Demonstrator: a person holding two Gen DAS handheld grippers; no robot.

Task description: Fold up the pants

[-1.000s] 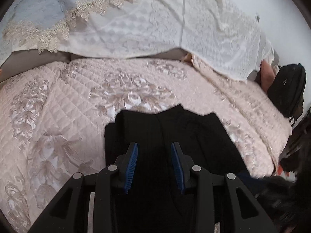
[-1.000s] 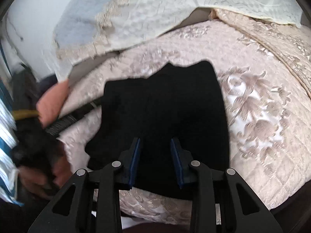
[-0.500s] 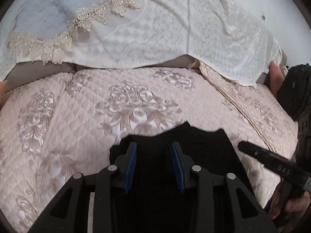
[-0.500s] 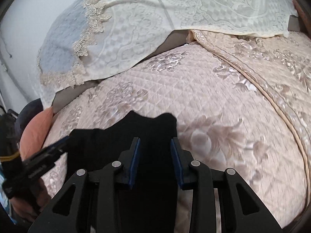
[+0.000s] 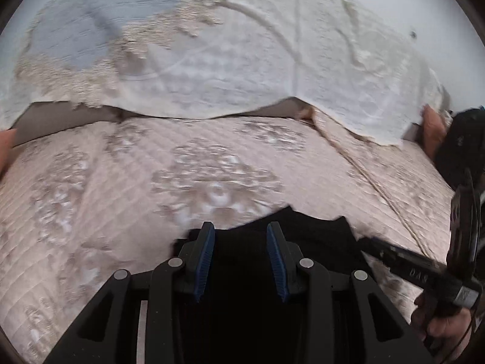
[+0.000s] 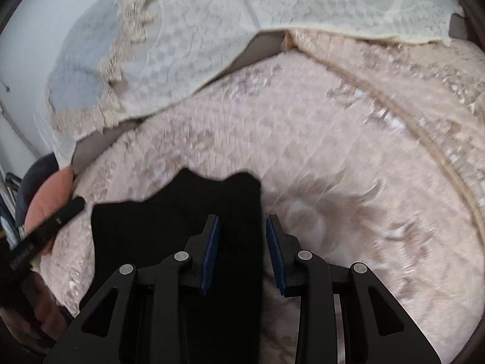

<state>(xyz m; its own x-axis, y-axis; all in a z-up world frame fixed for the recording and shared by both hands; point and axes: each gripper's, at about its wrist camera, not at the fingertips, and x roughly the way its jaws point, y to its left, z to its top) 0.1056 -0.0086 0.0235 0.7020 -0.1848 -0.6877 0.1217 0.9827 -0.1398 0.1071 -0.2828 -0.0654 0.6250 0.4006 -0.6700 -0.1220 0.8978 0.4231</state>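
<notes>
Black pants (image 5: 303, 236) lie folded on the pink quilted bedspread (image 5: 121, 188). In the left wrist view my left gripper (image 5: 241, 239) is open, its blue pads over the near part of the pants. In the right wrist view the pants (image 6: 169, 221) lie at lower left and my right gripper (image 6: 241, 229) is open over their right edge. Neither gripper holds anything. The near part of the pants is hidden under the grippers. The other gripper shows as a black bar at each view's side (image 5: 418, 267) (image 6: 45, 230).
A white lace cover (image 5: 242, 60) drapes over the pillows at the far end of the bed. A black bag (image 5: 460, 151) and a salmon cushion (image 5: 433, 127) sit at the bed's right side. The quilt spreads wide beyond the pants.
Both grippers have pulled back toward the near edge of the bed, so the pants fill less of each view. The right gripper has shifted to the pants' right edge. Both stayed open.
</notes>
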